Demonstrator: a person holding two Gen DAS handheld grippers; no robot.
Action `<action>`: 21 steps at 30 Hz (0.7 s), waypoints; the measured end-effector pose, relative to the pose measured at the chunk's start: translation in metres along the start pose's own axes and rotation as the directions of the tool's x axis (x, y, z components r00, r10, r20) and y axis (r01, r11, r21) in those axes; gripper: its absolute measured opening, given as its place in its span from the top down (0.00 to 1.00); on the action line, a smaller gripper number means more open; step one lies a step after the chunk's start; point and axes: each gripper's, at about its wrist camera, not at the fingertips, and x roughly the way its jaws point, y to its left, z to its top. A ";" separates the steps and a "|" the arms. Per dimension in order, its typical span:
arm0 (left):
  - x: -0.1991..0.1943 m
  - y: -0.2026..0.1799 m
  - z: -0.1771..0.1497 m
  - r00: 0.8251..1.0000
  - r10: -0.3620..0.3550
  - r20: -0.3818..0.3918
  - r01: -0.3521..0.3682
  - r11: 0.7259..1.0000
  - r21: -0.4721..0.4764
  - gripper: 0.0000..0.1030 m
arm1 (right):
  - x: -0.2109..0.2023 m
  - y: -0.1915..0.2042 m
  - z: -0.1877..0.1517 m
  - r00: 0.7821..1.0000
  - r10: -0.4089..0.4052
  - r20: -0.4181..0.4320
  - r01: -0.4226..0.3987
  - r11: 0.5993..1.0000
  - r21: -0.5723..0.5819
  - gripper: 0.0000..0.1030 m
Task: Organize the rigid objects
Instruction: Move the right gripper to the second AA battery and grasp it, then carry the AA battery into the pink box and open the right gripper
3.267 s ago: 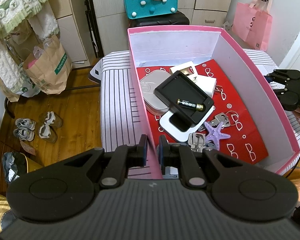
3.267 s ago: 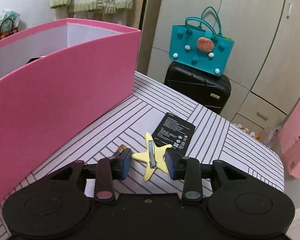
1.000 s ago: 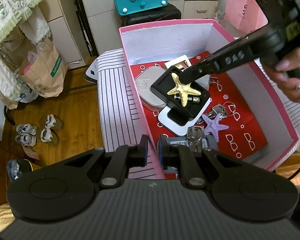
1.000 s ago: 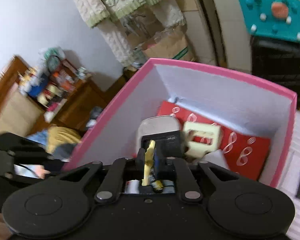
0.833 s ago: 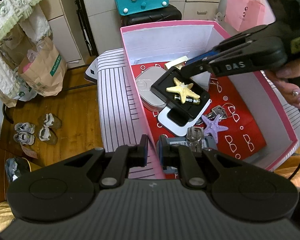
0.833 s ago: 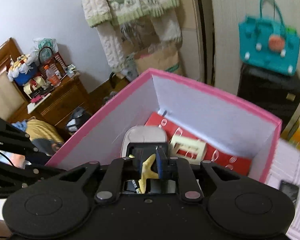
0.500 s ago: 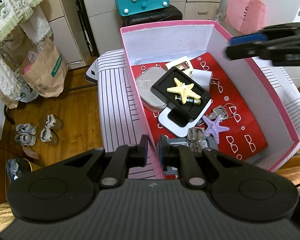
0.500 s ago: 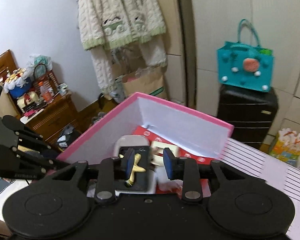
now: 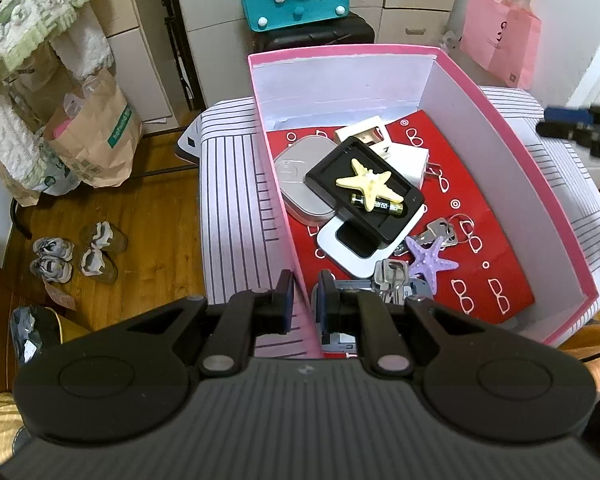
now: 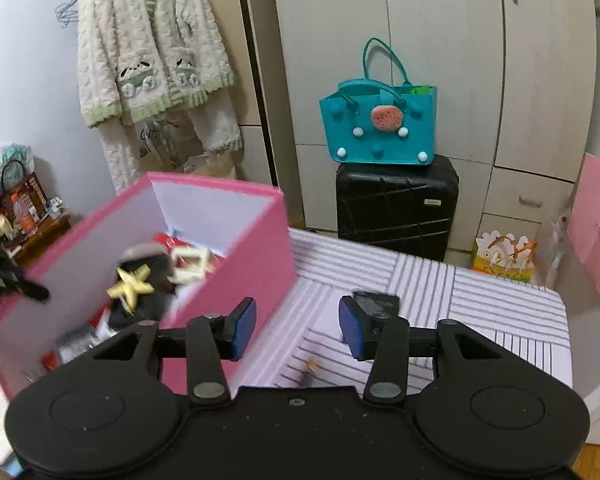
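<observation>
The pink box (image 9: 540,172) stands on the striped table. In it a yellow starfish clip (image 9: 366,185) lies on a black tray (image 9: 404,200) over a battery (image 9: 384,208), beside a purple starfish (image 9: 430,260), keys (image 9: 440,230) and a grey tin (image 9: 296,184). My left gripper (image 9: 303,300) is shut on the box's near wall. My right gripper (image 10: 297,330) is open and empty over the table beside the box (image 10: 236,276); it also shows in the left wrist view (image 9: 580,124). A black flat card (image 10: 376,302) and a small battery (image 10: 312,368) lie on the table by it.
A teal bag (image 10: 380,124) sits on a black suitcase (image 10: 396,208) behind the table. A pink paper bag (image 9: 500,36) stands at the back right. Shoes (image 9: 76,252) and a brown paper bag (image 9: 96,136) are on the wooden floor to the left.
My right gripper let go of the yellow starfish clip on the black tray, opened, and drew back out of the box to the right. The left gripper stayed on the box wall.
</observation>
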 end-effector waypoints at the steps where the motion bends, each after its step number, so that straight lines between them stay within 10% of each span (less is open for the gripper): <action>1: 0.000 0.000 0.000 1.000 0.001 -0.001 -0.001 1.000 -0.006 0.89 | 0.003 -0.002 -0.008 1.000 -0.004 0.006 0.005 1.000 -0.010 0.44; 14: 0.001 -0.001 0.000 1.000 0.014 0.001 -0.014 0.999 -0.030 0.89 | 0.051 -0.010 -0.057 0.998 -0.009 -0.057 0.011 0.999 0.032 0.43; 21: 0.001 -0.001 -0.001 1.000 0.010 0.000 -0.010 0.999 -0.035 0.88 | 0.060 0.004 -0.065 0.997 -0.049 -0.052 0.049 0.999 -0.018 0.69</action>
